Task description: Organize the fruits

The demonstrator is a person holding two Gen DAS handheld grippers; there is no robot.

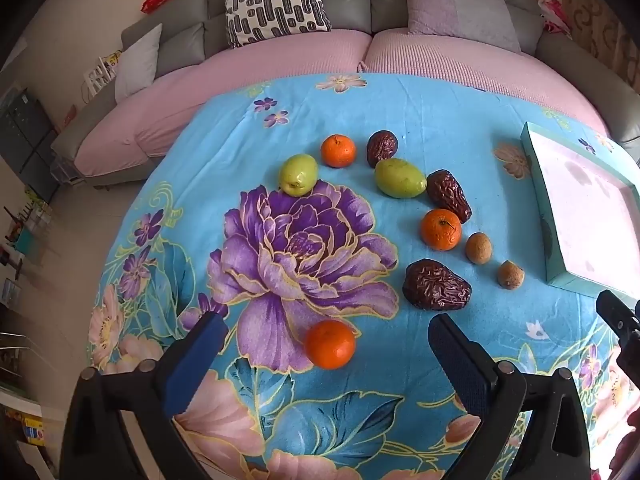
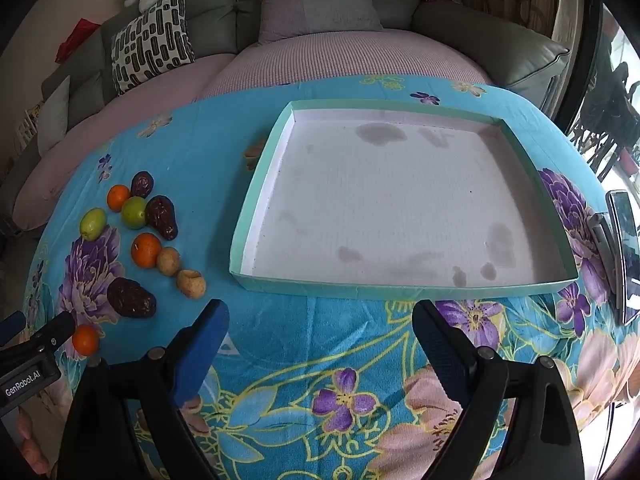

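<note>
Hovering over the fruit, both tongs wide open

I have the left tongs (image 1: 324, 354) spread wide and gripping nothing, with one orange (image 1: 330, 344) lying on the tabletop (image 1: 420, 120) between their blue pads. The other fruits, oranges, green fruits, wrinkled dark dates and two small brown ones, lie scattered just left of the teal tray (image 2: 248, 216). My right tongs (image 2: 320, 332) are equally spread and grip nothing, near the tray's front wall. Its stained white floor holds no fruit.
</note>
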